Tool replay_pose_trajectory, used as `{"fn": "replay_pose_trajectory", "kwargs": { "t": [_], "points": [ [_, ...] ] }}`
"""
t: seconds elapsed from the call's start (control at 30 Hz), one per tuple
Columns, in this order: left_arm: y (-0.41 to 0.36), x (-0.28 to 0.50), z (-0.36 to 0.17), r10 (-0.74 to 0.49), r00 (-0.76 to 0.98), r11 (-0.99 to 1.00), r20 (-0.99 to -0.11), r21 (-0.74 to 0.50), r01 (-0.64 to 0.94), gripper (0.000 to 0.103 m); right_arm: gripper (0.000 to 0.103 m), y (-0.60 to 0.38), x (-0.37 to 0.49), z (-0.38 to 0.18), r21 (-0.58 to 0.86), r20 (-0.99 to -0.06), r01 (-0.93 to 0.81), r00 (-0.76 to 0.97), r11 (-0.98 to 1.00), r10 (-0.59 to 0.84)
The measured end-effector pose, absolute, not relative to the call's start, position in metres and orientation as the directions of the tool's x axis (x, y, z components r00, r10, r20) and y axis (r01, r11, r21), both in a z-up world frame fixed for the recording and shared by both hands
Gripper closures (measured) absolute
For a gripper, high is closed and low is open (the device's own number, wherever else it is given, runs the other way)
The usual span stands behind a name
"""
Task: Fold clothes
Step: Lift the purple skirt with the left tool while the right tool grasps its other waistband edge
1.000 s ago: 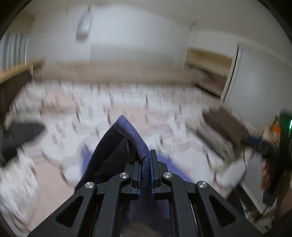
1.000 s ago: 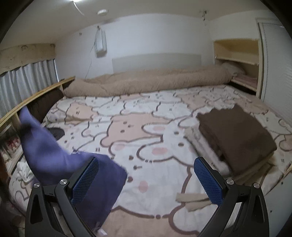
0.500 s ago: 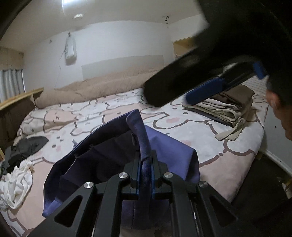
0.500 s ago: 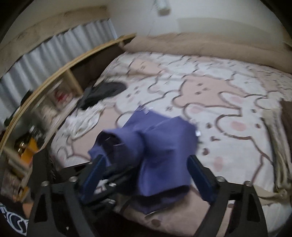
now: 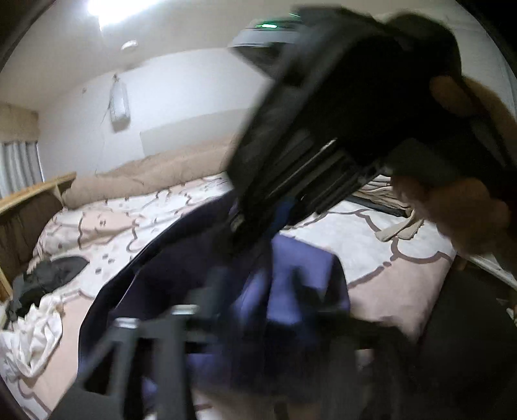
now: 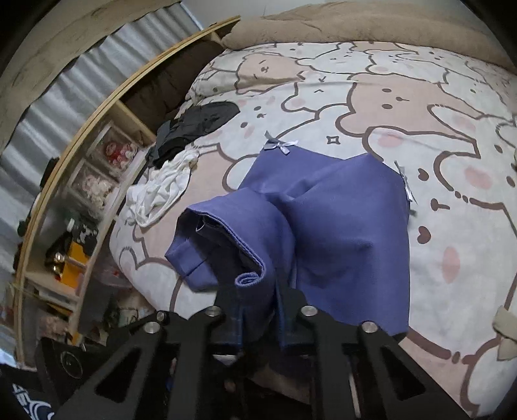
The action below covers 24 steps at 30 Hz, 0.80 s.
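A purple garment (image 6: 339,210) with small bows lies partly spread on the bear-print bedsheet (image 6: 404,106) near the bed's front edge. Its near, bunched end rises into my right gripper (image 6: 258,294), which is shut on it. The left wrist view is blurred. In it, the right gripper (image 5: 261,219), held by a hand (image 5: 468,219), reaches down across the frame onto the purple garment (image 5: 300,278). My left gripper (image 5: 258,284) sits just below, with its fingers standing apart and the cloth lying loose between them.
Black clothes (image 6: 200,122) and a white garment (image 6: 161,190) lie crumpled at the bed's left side, beside a wooden shelf unit (image 6: 80,181). A beige duvet (image 6: 355,26) runs along the far edge. Folded clothes (image 5: 381,194) lie at the right.
The right gripper swung left and down and shut on the purple garment's bunched end. The left gripper's fingers, shut on the cloth before, have spread apart.
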<state>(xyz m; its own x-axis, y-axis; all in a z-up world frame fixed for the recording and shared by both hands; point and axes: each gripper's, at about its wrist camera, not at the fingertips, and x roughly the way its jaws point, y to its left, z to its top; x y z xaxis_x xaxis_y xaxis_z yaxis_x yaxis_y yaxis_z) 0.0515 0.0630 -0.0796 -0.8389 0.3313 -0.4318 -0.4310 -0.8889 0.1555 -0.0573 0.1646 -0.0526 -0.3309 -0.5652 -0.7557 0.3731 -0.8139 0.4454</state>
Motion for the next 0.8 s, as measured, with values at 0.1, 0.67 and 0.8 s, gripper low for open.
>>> {"fn": "replay_pose_trajectory", "kwargs": {
  "t": [0.1,0.67,0.8],
  "points": [
    [0.030,0.053,-0.076,0.270,-0.857,-0.921,-0.440,0.141,-0.363,0.033,0.093,0.174,-0.063,-0.049,0.464,-0.741,0.339,-0.357,-0.818,-0.568],
    [-0.028,0.067,-0.098,0.106,-0.810,-0.953,-0.576,0.172,-0.248,0.029,0.093,0.255,-0.071,-0.019,0.473,-0.692,0.168,-0.537,-0.865,-0.482],
    [-0.020,0.079,-0.110,0.148,-0.779,-0.912,-0.610,0.220,-0.346,0.029,0.093,0.258,-0.071,-0.020,0.475,-0.693,0.155,-0.541,-0.866,-0.477]
  ]
}}
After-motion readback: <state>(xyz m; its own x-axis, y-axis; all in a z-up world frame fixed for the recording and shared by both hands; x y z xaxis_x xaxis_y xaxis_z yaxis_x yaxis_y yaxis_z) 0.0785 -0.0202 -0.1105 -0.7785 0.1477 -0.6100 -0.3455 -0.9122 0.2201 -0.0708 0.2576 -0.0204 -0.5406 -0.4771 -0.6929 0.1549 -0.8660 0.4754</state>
